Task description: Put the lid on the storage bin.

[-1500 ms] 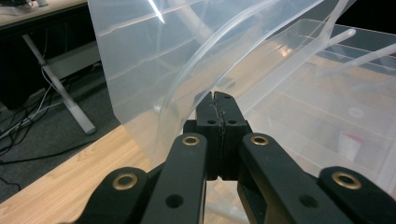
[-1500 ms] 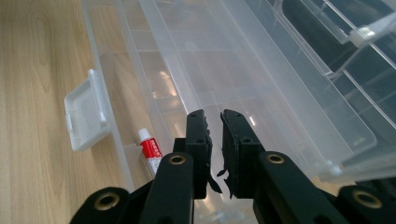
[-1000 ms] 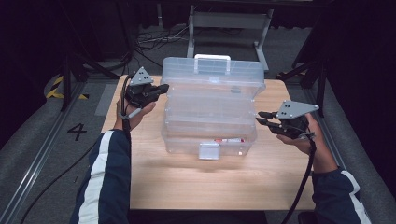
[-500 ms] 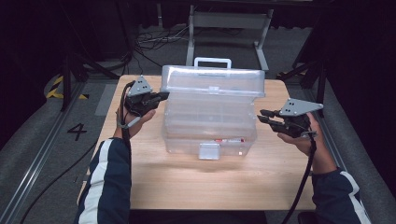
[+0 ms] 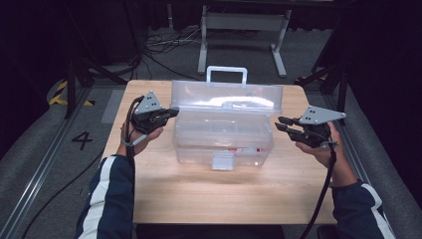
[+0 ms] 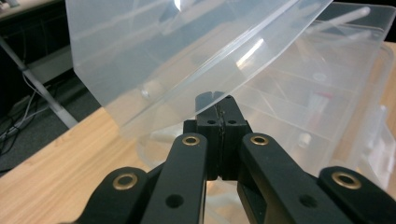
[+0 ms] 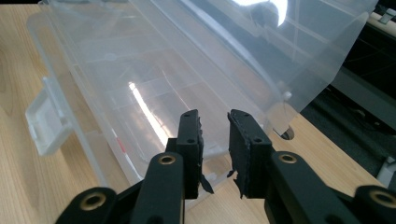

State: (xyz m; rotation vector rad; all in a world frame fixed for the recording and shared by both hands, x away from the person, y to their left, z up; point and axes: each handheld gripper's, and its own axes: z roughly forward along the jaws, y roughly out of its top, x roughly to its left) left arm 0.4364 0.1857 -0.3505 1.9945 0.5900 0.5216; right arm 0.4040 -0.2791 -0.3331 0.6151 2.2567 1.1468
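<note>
A clear plastic toolbox (image 5: 221, 137) stands mid-table, its lid (image 5: 226, 97) raised and leaning back, handle (image 5: 227, 74) on top. My left gripper (image 5: 174, 110) is shut at the lid's left edge; in the left gripper view its closed jaws (image 6: 219, 100) sit just under the lid's rim (image 6: 177, 51), nothing between them. My right gripper (image 5: 279, 123) hovers off the box's right end. Its jaws (image 7: 214, 119) have just been opening and stand slightly apart with nothing between them, aimed at the box's side wall (image 7: 116, 84).
The box's front latch (image 5: 222, 161) faces the near edge of the wooden table (image 5: 224, 199). A small red-and-white item (image 5: 241, 149) lies inside the tray. Behind the table stand a metal frame (image 5: 244, 30) and floor cables.
The lid has swung up from closed and now leans back. My left gripper came down and nearer along the lid's left edge. The right hand has stayed put.
</note>
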